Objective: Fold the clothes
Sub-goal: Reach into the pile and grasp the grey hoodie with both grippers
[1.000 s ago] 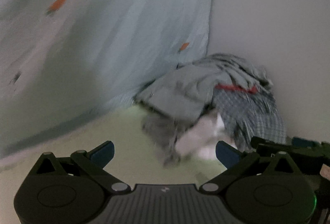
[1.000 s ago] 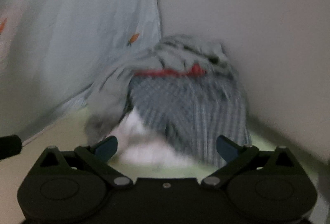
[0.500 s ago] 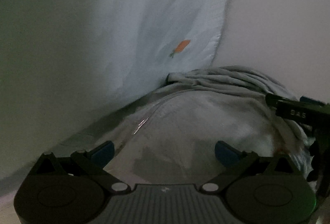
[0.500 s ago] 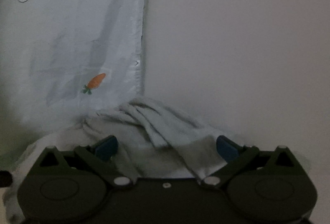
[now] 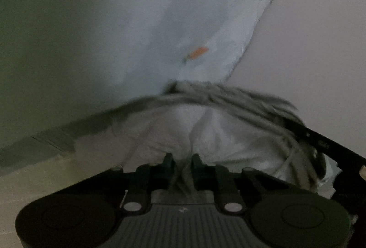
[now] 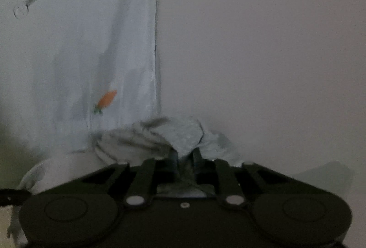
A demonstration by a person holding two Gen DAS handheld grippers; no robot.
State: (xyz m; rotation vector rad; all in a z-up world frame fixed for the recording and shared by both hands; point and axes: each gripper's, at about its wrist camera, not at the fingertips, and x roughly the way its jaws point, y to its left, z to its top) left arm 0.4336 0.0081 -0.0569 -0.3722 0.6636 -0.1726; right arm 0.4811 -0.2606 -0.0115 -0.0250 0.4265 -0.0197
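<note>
- Both grippers stood wide open a second ago, well back from the heap of clothes. Now each is down in the heap with its jaws closing.
- Left gripper [image 5: 182, 164]: jaws drawn in to a narrow gap, a pleat of pale cloth pinched between them and bunching up into a ridge just ahead of the fingertips.
- Right gripper [image 6: 184, 160]: jaws likewise nearly together, a fold of grey-blue cloth caught between them, rising to a peak just above the tips.
- The checked garment and red trim that were plain a second ago are out of sight now; both cameras sit too close to the pile to show them.
- Reading: this looks like the pick-up at the start of a fold. Two holds are being taken on the heap at once. Whether both are on one garment I cannot tell; the two views show differently toned cloth.
- Clothes heap [image 5: 228, 131]: piled in the corner where the carrot-print sheet [image 5: 205, 19] hanging on the left meets the bare wall [image 6: 263, 42]. It rests on a pale greenish surface [image 5: 45, 179]; bed or bench, not clear.
- Look of it: soft, limp, heavily creased; a twisted rope of grey fabric arches over the top, with whiter cloth beneath. The frames are dim and blurred, so seams and hems cannot be read.
- The dark bar of the other gripper crosses the right edge of the left view, just beside the heap.
</note>
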